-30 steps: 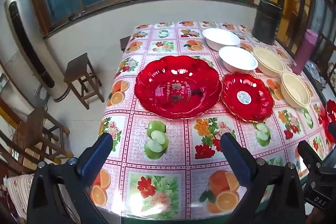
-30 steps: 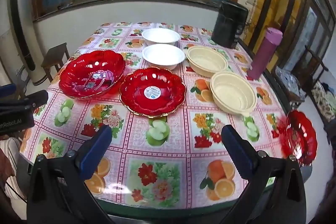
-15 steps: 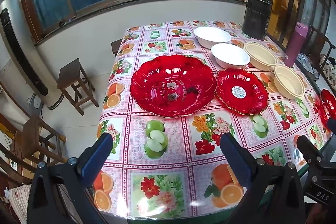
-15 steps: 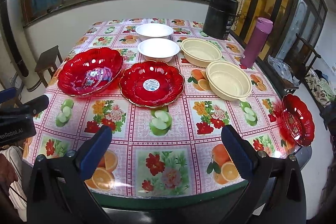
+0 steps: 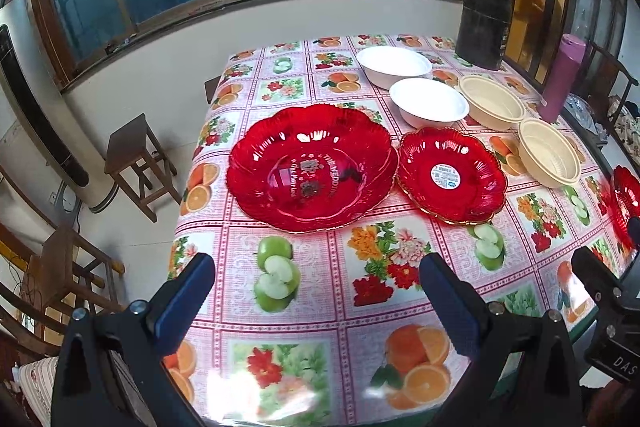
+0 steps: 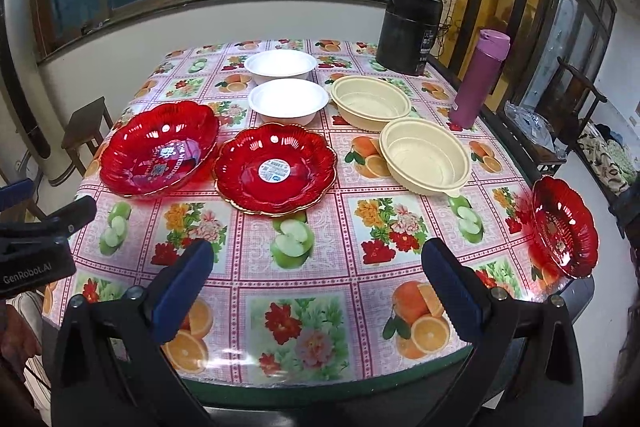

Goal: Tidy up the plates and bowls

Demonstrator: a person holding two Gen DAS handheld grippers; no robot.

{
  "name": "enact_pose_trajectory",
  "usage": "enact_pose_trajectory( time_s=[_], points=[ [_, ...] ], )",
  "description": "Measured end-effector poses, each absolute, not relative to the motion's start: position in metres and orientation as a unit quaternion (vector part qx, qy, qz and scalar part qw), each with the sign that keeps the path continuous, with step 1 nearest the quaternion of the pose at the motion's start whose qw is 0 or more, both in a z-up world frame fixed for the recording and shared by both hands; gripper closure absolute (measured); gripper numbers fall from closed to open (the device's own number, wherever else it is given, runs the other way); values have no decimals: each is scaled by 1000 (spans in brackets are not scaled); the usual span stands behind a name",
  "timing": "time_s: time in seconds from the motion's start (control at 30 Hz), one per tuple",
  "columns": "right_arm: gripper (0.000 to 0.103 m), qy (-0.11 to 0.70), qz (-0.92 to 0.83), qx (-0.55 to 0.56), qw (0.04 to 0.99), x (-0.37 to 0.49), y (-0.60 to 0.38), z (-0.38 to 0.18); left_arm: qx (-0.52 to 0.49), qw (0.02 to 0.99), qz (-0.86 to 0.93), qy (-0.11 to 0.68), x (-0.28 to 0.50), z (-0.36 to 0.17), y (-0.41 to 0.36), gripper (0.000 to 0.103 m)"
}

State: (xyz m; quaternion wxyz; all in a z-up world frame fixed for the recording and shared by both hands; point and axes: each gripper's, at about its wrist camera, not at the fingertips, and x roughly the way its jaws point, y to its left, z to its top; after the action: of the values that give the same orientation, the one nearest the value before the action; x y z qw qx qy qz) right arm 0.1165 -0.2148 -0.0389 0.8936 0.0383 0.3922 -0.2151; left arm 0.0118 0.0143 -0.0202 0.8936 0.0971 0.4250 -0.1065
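Note:
A large red plate (image 5: 311, 167) (image 6: 158, 155) and a smaller red plate with a sticker (image 5: 450, 175) (image 6: 275, 169) lie side by side on the table. Behind them stand two white bowls (image 5: 428, 102) (image 6: 287, 101) and two cream bowls (image 5: 549, 155) (image 6: 425, 155). A third red plate (image 6: 564, 225) stands tilted at the table's right edge. My left gripper (image 5: 316, 277) and right gripper (image 6: 316, 267) are both open and empty, above the near edge of the table.
The table has a fruit-and-flower cloth (image 6: 316, 323). A black canister (image 6: 410, 31) and a purple flask (image 6: 478, 79) stand at the back right. A wooden stool (image 5: 140, 163) and chairs stand left of the table.
Both grippers have pulled back and risen from the table, so the dishes look smaller and farther. Nothing on the table has moved.

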Motion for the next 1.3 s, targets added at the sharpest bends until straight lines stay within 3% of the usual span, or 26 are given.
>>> enact_pose_trajectory(
  time_s=[0.87, 1.3],
  points=[
    [0, 443, -115, 53, 888, 202, -332, -78, 94, 870, -7, 485, 60, -53, -71, 0],
    [0, 470, -108, 44, 875, 235, -327, -102, -6, 810, -22, 586, 83, -93, -68, 0]
  ],
)
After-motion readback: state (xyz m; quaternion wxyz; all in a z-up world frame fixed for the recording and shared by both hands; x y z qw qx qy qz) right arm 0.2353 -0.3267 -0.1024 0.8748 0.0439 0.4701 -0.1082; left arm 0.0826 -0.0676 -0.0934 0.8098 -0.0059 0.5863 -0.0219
